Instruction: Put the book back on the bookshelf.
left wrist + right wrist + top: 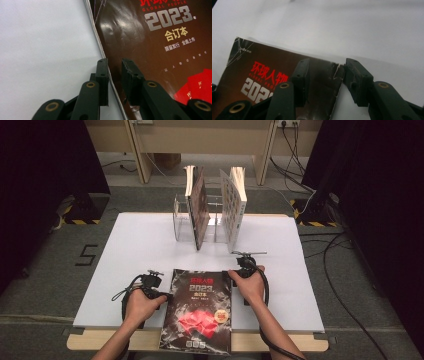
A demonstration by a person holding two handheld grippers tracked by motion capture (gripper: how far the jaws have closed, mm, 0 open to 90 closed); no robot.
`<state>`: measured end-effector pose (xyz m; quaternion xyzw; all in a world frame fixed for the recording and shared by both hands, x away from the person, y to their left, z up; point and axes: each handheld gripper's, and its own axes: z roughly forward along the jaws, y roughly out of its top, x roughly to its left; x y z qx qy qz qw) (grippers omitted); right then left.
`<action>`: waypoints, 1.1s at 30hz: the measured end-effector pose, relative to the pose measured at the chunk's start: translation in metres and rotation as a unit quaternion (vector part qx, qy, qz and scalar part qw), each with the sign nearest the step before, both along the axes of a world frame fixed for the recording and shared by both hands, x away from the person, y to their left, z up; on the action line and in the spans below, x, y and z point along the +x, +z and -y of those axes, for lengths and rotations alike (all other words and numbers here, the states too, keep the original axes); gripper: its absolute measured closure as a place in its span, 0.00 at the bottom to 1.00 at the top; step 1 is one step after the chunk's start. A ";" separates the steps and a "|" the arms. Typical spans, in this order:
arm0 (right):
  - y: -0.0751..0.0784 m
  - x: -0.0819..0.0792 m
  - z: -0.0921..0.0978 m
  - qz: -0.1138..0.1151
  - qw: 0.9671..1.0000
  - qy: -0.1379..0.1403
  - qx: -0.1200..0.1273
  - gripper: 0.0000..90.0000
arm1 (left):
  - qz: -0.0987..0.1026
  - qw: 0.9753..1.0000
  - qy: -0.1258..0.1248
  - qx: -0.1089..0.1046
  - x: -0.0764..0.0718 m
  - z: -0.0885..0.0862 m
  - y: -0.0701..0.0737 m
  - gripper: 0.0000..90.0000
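The white table (140,245) carried everything, and the high view alone showed its far half: a clear rack (182,217) holding two upright books, a dark-covered book (200,207) to the left and a pale patterned book (234,205) to the right, well apart from the hands. Nearer the person lay the magazine (199,307), flat, face up, its bottom edge overhanging the table's front lip, with nothing lying on it. From above the left gripper (167,296) sat at the magazine's left edge and the right gripper (235,274) at its top right corner, but how the jaws stood could not be read there. The left gripper view showed that: the left gripper (115,65) had its jaws a little apart, straddling the magazine's (150,45) left edge, one over the white surface and one over the cover. In the right gripper view the right gripper (327,65) stood wider open around the torn, creased corner of the magazine (262,62), gripping nothing.
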<state>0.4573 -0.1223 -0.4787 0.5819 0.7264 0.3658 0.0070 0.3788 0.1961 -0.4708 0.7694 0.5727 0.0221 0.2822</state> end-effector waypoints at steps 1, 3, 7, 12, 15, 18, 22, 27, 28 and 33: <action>0.000 -0.001 0.000 -0.003 1.000 0.002 -0.001 0.63 | 0.000 1.000 0.000 0.000 0.000 0.000 0.000 0.84; 0.000 -0.003 0.000 -0.003 1.000 0.003 -0.001 0.64 | 0.000 1.000 0.000 0.000 0.000 0.000 0.000 0.84; 0.001 -0.004 0.001 -0.023 1.000 0.020 0.004 0.70 | 0.001 1.000 -0.002 0.003 0.000 0.000 0.000 0.84; 0.002 -0.004 0.003 -0.041 0.999 0.030 0.010 0.80 | 0.002 1.000 -0.006 0.005 -0.001 0.000 0.000 0.84; 0.004 -0.003 0.004 -0.048 0.998 0.039 0.026 0.89 | 0.003 1.000 -0.009 0.008 -0.001 0.000 0.001 0.84; 0.011 -0.004 0.003 -0.048 0.997 0.045 0.038 0.95 | 0.005 1.000 -0.012 0.007 -0.001 0.000 0.001 0.83; 0.017 -0.006 0.001 -0.042 0.997 0.048 0.045 0.97 | 0.007 1.000 -0.016 0.003 -0.001 -0.001 0.000 0.80; 0.028 -0.010 0.002 -0.027 0.997 0.048 0.061 0.97 | 0.034 0.999 -0.005 -0.006 0.001 -0.005 0.005 0.70; 0.032 -0.011 0.002 -0.022 0.997 0.047 0.063 0.97 | 0.040 0.999 -0.002 -0.010 0.001 -0.007 0.007 0.68; 0.051 -0.013 0.003 0.017 0.997 0.035 0.064 0.97 | 0.064 0.998 0.003 -0.018 0.002 -0.010 0.017 0.60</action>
